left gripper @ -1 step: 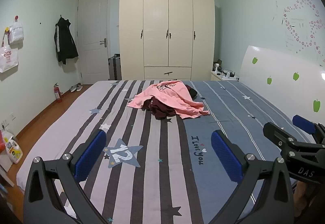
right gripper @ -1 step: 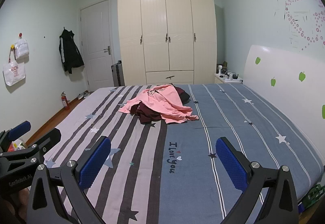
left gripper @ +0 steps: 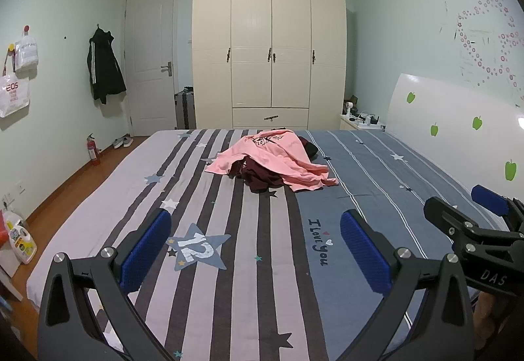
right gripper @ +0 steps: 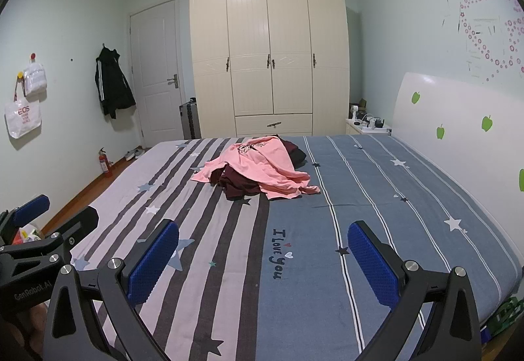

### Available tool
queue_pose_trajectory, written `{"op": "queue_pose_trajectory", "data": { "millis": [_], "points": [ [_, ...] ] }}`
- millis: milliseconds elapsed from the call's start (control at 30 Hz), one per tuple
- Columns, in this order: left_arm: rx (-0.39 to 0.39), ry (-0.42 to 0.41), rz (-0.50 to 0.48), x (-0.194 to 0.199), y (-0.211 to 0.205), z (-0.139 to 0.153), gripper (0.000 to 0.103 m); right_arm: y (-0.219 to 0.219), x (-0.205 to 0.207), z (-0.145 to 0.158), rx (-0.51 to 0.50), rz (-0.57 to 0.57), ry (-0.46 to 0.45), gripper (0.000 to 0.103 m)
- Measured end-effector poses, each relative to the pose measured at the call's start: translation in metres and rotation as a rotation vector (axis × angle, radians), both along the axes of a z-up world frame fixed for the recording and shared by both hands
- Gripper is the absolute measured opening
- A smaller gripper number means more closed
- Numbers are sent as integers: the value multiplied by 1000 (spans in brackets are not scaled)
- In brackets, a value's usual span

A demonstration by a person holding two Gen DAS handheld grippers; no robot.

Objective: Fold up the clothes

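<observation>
- The clothes lie in one loose heap toward the far side of the bed (left gripper: 229,279), astride the line where the striped half of the cover meets the blue half
- A pink top (left gripper: 278,158) is draped over a dark maroon garment (left gripper: 258,179); another dark piece pokes out behind the pink one
- Nothing in the heap shows a flat fold or a squared edge, and no folded pile shows anywhere on the bed, so as things lie the folding is all still to be done on these pieces
- The left claw (left gripper: 255,249) hangs over the near part of the bed with its blue pads spread wide and nothing between them; it is released and well apart from the heap
- The right claw (right gripper: 263,259) is likewise released, jaws spread and empty, over the near bed just to the right of the left one
- Each claw shows at the edge of the other's view, so they are held side by side
- Against the other pair of pictures nothing differs: they are stamped at the same instant, and heap, bed and both claws sit the same in each view
</observation>
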State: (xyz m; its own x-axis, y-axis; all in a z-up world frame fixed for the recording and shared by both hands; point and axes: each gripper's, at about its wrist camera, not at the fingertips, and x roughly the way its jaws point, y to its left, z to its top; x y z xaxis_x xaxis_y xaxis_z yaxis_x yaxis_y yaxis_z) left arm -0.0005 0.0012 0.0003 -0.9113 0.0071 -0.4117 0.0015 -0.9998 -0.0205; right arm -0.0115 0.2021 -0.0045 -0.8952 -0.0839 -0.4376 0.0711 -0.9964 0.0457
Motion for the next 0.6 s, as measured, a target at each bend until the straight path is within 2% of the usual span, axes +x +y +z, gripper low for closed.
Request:
{"op": "queue_pose_trajectory", "data": {
  "millis": [600],
  "points": [
    [-11, 1, -1, -4, 9, -3, 102, 2, -1, -1, -6, -7, -2, 102]
  ]
}}
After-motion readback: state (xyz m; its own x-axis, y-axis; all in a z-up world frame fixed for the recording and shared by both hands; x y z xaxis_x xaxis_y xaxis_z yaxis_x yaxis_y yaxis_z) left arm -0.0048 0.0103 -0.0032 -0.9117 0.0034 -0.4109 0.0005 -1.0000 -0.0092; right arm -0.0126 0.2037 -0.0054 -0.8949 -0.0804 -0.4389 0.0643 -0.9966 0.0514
